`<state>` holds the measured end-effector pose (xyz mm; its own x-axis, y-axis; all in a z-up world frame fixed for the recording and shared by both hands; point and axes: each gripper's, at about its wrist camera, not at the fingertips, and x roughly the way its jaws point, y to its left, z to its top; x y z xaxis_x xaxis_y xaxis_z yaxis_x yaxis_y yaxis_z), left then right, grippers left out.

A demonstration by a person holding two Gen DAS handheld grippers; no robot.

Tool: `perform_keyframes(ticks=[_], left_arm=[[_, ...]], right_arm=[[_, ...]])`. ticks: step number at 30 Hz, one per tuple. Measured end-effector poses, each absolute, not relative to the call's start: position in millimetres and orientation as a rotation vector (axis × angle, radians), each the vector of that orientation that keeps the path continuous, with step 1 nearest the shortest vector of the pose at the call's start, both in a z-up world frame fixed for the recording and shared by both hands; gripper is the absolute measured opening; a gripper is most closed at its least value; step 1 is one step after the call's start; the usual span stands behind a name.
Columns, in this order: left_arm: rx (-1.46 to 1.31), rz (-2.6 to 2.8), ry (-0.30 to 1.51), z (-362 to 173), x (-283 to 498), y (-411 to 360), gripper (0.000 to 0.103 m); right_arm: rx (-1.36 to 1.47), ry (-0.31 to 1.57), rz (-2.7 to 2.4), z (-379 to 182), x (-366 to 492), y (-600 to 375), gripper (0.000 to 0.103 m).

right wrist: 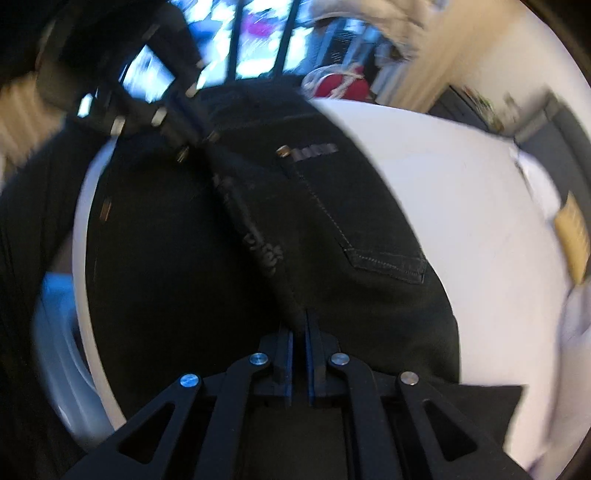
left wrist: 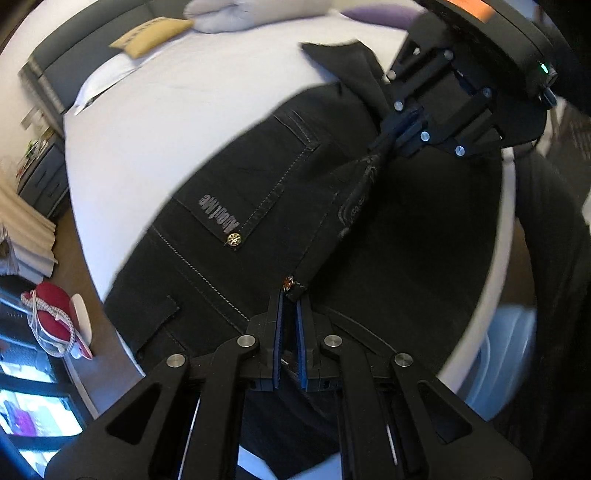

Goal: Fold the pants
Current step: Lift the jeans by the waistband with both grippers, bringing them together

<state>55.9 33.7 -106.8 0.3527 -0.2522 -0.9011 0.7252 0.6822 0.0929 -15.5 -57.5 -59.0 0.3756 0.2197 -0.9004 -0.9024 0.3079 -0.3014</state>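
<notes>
Black pants (left wrist: 258, 206) are spread over a white bed (left wrist: 155, 122), lying near the bed's edge where the person stands, with a fold of the fabric lifted up off the rest and stretched into a taut ridge between the two tools. The left gripper (left wrist: 290, 295) is clenched on one end of that ridge, right by a small copper rivet (left wrist: 287, 282), and its blue-lined fingers (left wrist: 279, 332) sit nearly together with only the cloth between them. The right gripper (right wrist: 299, 325) is pinched tight on the other end of the same ridge (its view is pretty blurry, but the fabric clearly runs straight into its tips). Each camera catches the other tool across the pants: the right one shows at the upper right of the left view, and the left one at the upper left of the right view. A back pocket (left wrist: 236, 177) with grey lettering and a brass stud (left wrist: 233, 239) lies flat on the bed beside the raised fold. At the head end of the bed there's a mustard cushion (left wrist: 151, 37) and a pale pillow (left wrist: 229, 14), well apart from the pants. Past the bed's side edge a red and white shoe (left wrist: 55, 317) sits on the floor.
</notes>
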Motion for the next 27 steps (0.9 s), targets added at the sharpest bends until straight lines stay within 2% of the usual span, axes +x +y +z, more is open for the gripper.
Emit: perform_keyframes(ticks=[3,8,21,27], left_arm=[[0.548,-0.698,1.036,-110,29,25,0.006],[0.587,-0.702,1.055,-119,-5,19,0.006],[0.583,-0.718,1.069,-114,-19,30,0.005],[0.568,-0.722,1.075,-106,-24,37,0.005]], right_arm=[[-1.106,0.834,0.861,-73,-51,-55,0.006],[-1.142,0.809,0.842,-79,-78,-49,0.006],[-1.207,0.752,0.759,-87,-126,-32,0.007],[-1.198,0.753,0.735,-87,-120,-44,0.007]])
